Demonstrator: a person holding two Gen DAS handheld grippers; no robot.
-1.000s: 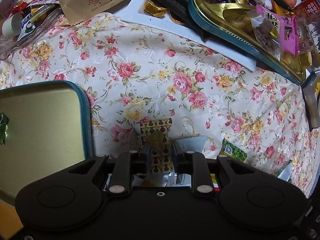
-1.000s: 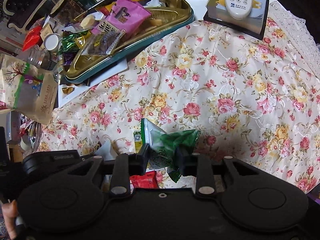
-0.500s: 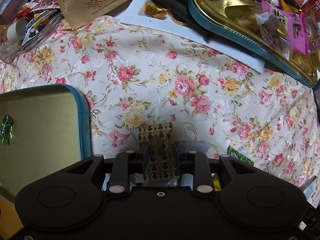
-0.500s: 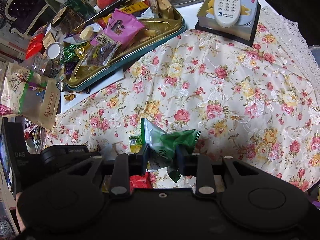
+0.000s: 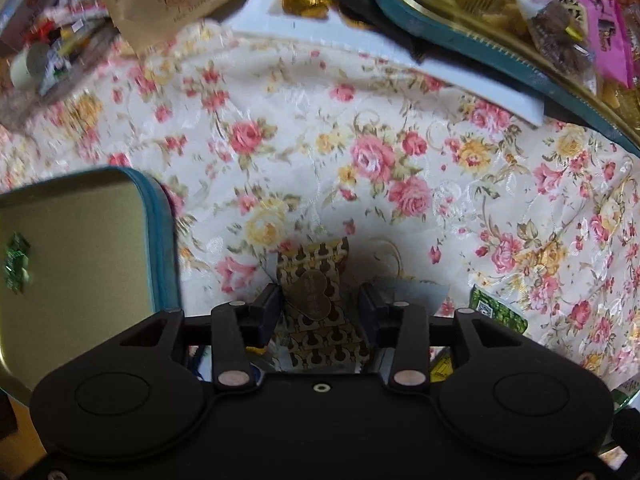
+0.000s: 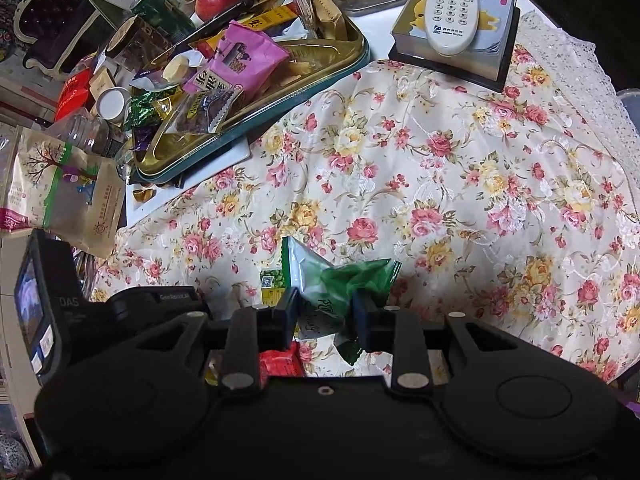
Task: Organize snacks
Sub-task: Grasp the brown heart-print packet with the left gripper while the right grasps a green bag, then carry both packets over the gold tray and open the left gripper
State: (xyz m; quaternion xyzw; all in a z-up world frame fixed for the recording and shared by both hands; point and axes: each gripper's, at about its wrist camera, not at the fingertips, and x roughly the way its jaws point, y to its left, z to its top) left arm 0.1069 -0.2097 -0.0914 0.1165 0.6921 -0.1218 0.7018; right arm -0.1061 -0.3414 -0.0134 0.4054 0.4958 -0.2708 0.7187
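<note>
1. The left gripper (image 5: 319,308), its jaws just opened wide, straddles a gold patterned packet (image 5: 316,300) on the flowered cloth (image 5: 360,152).
2. The right gripper (image 6: 326,314) clamps a green packet (image 6: 340,284) above the cloth.

Left wrist camera looks almost straight down, close over the floral cloth (image 5: 360,168), with an open tin (image 5: 160,240) at its left edge and the snack tray (image 5: 500,60) at far right. Right wrist camera looks steeply down from a little farther off, tray (image 6: 280,92) at far left and remote (image 6: 452,4) beyond. Both views share cloth and tray.
</note>
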